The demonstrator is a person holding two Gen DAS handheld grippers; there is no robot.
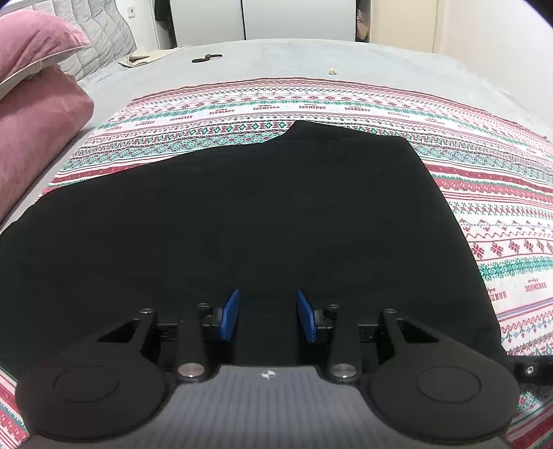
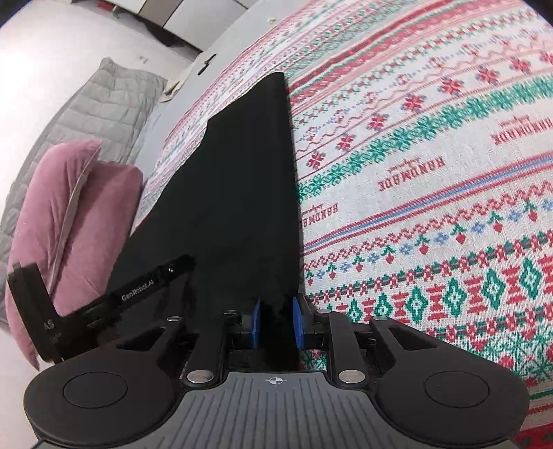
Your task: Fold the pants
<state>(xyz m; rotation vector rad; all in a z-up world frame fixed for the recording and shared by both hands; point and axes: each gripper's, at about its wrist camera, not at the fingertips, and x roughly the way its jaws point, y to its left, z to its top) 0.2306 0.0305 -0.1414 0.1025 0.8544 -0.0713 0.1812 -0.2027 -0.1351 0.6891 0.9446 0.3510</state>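
The black pants [image 1: 242, 221] lie flat on a patterned red, green and white cloth [image 1: 345, 103] spread over the bed. My left gripper [image 1: 268, 316] hovers low over the pants' near part with its blue pads [image 1: 230, 316] apart, holding nothing. In the right wrist view the pants [image 2: 242, 193] stretch away as a dark strip. My right gripper [image 2: 275, 323] sits at the pants' near right edge; black cloth fills the narrow gap between its blue pads [image 2: 297, 323]. The left gripper's body [image 2: 103, 304] shows at the left there.
Pink pillows [image 1: 31, 114] and a grey quilted headboard [image 1: 100, 31] lie at the left. A small black object [image 1: 206, 58] and a beige cloth [image 1: 138, 57] rest on the grey sheet [image 1: 276, 58] at the far end. White cupboards stand behind.
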